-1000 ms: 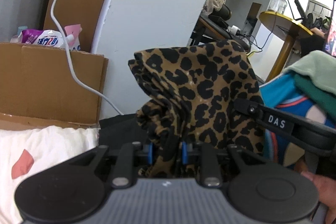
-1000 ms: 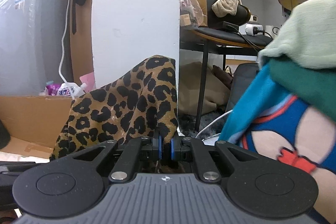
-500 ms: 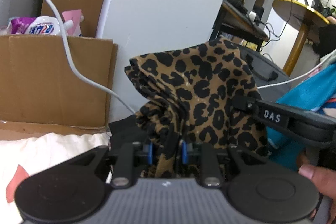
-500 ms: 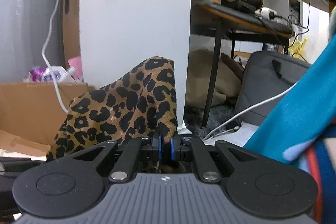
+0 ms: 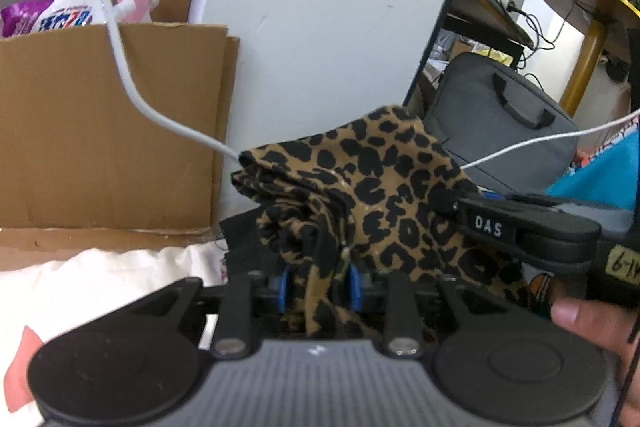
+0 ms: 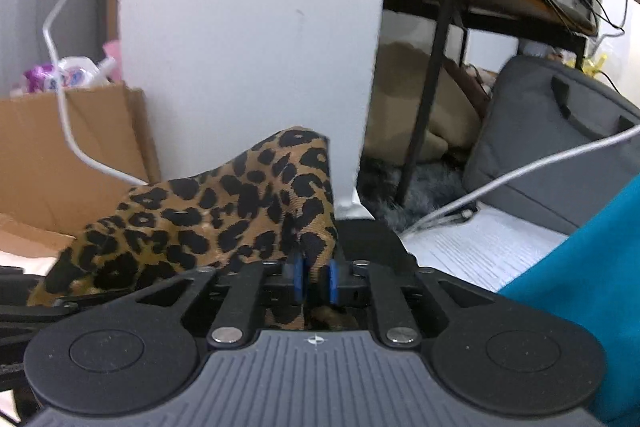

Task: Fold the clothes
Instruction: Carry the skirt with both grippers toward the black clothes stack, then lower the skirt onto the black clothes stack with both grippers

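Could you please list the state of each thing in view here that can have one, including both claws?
Left claw: jaws opening, leopard cloth between them.
Right claw: jaws opening, cloth between them.
Leopard-print cloth: bunched and creased, draped over both claws.
Cardboard box: open at the top, packets sticking out.
Grey laptop bag: closed, leaning.
White cable: slack, hanging.

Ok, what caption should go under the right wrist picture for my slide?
Right gripper with jaws opening around a fold of leopard-print cloth, white pillar behind.
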`<move>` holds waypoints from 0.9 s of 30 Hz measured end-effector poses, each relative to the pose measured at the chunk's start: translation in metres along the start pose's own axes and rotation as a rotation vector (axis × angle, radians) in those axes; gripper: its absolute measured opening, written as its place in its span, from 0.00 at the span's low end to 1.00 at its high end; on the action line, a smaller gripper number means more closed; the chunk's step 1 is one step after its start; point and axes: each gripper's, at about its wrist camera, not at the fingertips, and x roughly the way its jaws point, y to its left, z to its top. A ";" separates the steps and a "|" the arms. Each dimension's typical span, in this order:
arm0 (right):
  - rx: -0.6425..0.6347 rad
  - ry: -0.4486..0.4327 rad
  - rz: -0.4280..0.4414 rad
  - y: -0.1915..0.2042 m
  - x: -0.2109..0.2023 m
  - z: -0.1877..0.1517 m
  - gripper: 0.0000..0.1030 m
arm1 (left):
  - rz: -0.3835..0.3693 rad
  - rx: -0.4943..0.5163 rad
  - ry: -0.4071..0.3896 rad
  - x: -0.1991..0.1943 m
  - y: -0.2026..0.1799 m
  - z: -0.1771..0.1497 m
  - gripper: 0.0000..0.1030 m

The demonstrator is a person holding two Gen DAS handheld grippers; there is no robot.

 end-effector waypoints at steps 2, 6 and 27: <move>0.009 -0.012 -0.031 0.002 -0.008 -0.001 0.41 | 0.025 -0.006 -0.004 -0.007 0.004 0.001 0.45; 0.014 -0.052 -0.010 0.003 -0.030 -0.002 0.44 | 0.080 0.047 -0.044 -0.029 0.004 0.000 0.47; 0.126 0.012 0.041 -0.011 -0.055 -0.045 0.41 | -0.042 0.276 0.011 -0.010 -0.028 0.008 0.22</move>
